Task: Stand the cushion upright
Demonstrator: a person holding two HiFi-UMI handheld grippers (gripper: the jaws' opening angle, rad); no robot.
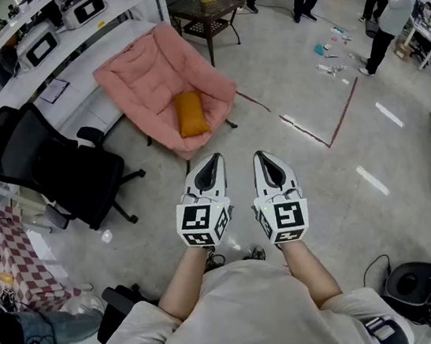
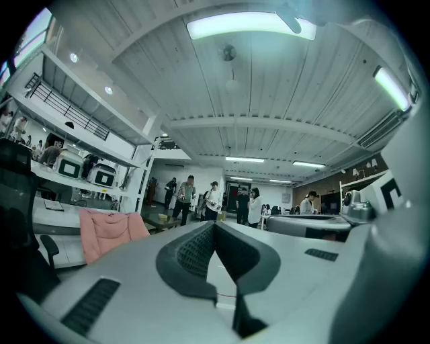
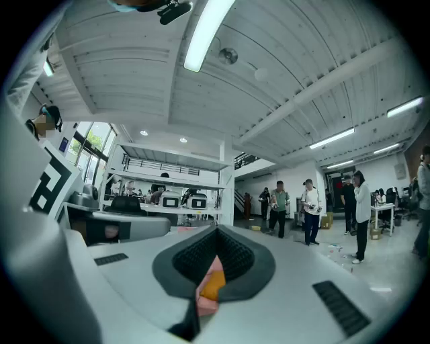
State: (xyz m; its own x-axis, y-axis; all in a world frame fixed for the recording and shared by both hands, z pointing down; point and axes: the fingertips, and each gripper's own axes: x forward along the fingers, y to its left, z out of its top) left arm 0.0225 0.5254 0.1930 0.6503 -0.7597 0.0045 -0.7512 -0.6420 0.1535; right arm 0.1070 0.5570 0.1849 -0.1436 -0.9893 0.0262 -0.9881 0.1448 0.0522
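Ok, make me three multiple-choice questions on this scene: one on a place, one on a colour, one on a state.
1. Where is the cushion?
A. on the floor
B. on the pink chair
C. on a table

2. What colour is the cushion?
A. orange
B. blue
C. white

3. How do the jaws of the left gripper and right gripper stand?
A. wide apart
B. together, empty
C. closed on the cushion

Answers:
1 B, it lies in the chair's seat.
2 A, it shows orange against the pink.
3 B, each gripper view shows the tips meeting with nothing gripped.
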